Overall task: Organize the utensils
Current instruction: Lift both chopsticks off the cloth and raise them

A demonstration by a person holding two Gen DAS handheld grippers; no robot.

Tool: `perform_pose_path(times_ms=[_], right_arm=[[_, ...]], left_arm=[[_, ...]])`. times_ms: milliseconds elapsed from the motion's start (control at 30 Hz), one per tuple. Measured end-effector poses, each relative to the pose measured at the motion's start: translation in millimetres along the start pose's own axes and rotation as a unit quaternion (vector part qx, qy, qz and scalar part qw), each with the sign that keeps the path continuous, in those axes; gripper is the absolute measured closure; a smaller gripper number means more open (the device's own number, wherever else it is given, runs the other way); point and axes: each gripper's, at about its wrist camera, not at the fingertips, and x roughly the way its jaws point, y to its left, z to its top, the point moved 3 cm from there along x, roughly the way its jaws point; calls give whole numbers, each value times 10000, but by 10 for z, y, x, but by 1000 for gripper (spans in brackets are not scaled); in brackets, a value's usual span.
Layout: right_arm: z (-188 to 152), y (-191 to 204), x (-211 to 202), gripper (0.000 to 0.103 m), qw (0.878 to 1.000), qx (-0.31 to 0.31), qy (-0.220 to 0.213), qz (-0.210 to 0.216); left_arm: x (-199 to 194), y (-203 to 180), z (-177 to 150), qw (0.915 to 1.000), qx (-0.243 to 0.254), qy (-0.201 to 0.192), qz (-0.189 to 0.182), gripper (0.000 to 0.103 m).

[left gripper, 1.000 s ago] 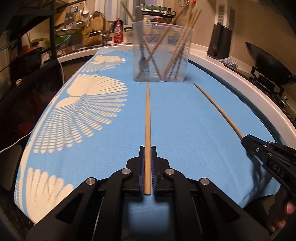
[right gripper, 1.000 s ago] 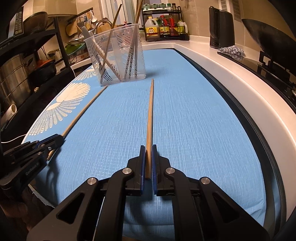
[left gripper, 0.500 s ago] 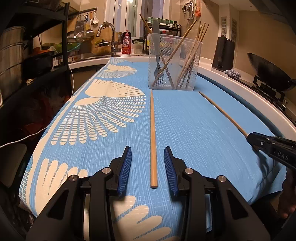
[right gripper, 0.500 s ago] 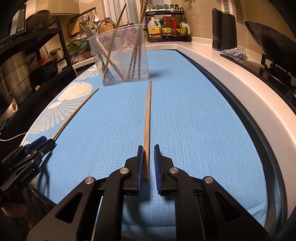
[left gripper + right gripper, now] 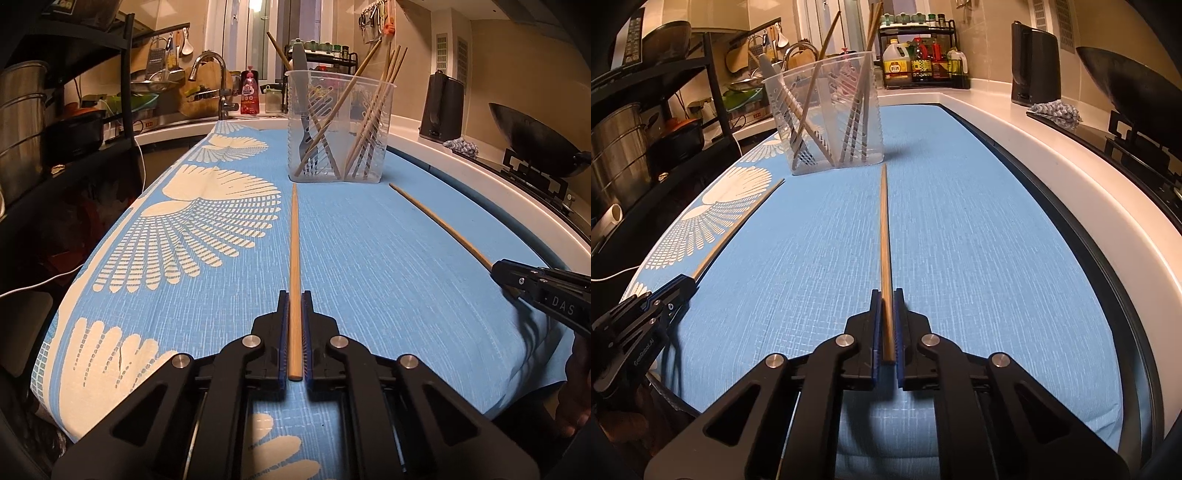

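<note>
Left gripper (image 5: pixel 294 306): black plastic arms with blue ribbed pads, jaws just closed and clamped on the thick end of a wooden chopstick.
Left chopstick (image 5: pixel 294 251): 1 long, round, tapering stick of pale wood; it lies along the cloth, its thin tip pointing at the holder and stopping just short of its base.
Right gripper (image 5: pixel 885 302): same black build and blue pads, pressed together on the butt of a second chopstick.
Right chopstick (image 5: pixel 884 229): slim, darker brown wood, narrowing toward a tip near the holder's foot.
Utensil holder (image 5: pixel 340 125): clear, slotted plastic tub, upright on the cloth, split into 2 compartments; several wooden chopsticks lean in both, and a grey metal fork (image 5: pixel 304 110) stands in the left one.
Cloth (image 5: pixel 388 266): woven sky-blue fabric with a fine grid texture and cream fan-shaped prints on its left half, spread over a white countertop (image 5: pixel 1071 177).
Surroundings: a dark wok (image 5: pixel 532 136) on the stove at right, a black kettle (image 5: pixel 1034 70), a chrome tap (image 5: pixel 214 77) behind.
Person: part of a hand (image 5: pixel 576 387) under the right gripper at the left view's edge.
</note>
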Motion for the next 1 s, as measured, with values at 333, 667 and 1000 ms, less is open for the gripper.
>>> perform_pose_path(times_ms=[333, 667, 1000], right_arm=[[7, -33, 9, 93, 10000, 47, 4, 19], [3, -32, 18, 93, 10000, 22, -25, -1], [3, -47, 20, 96, 10000, -7, -29, -14]], left_arm=[[-11, -12, -26, 10000, -67, -40, 25, 96], [-13, -14, -36, 10000, -28, -64, 43, 96], [-12, -32, -31, 10000, -8, -63, 45, 96]])
